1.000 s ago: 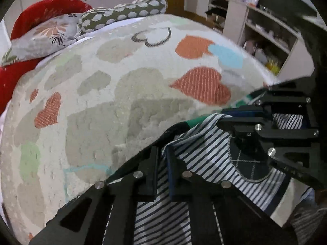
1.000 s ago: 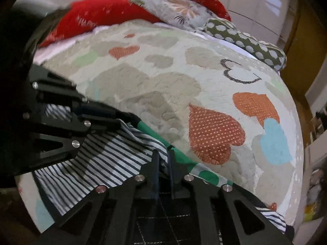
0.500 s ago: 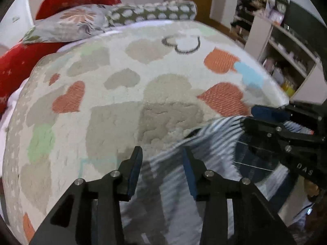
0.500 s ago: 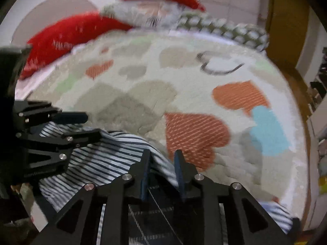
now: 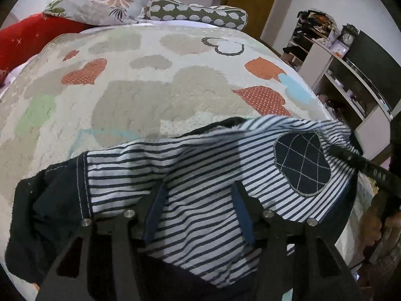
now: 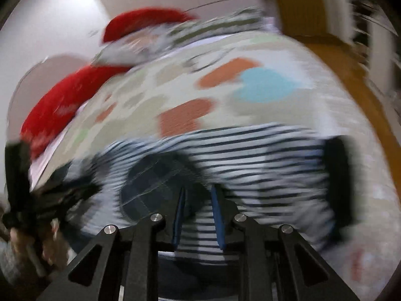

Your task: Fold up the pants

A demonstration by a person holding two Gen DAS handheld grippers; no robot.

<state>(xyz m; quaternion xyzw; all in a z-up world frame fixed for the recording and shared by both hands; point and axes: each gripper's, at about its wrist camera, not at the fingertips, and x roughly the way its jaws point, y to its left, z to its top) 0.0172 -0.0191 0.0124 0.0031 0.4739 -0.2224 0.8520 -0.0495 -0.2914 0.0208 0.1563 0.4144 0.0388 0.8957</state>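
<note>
left gripper (image 5: 198,208) jaws spread, released | right gripper (image 6: 198,213) jaws parted, empty (view blurred) | striped pants (image 5: 200,165) on bedspread (image 5: 140,100), under and ahead of both jaws

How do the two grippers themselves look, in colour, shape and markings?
Both the left gripper and the right gripper have black angular frames with triangular cut-outs, round silver screws and blue-padded fingers. No cables or sleeves are visible.

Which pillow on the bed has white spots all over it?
The long green pillow at the far end of the bed. It lies right of the grey flowery pillow; the red pillow shows only tiny sparkles.
</note>
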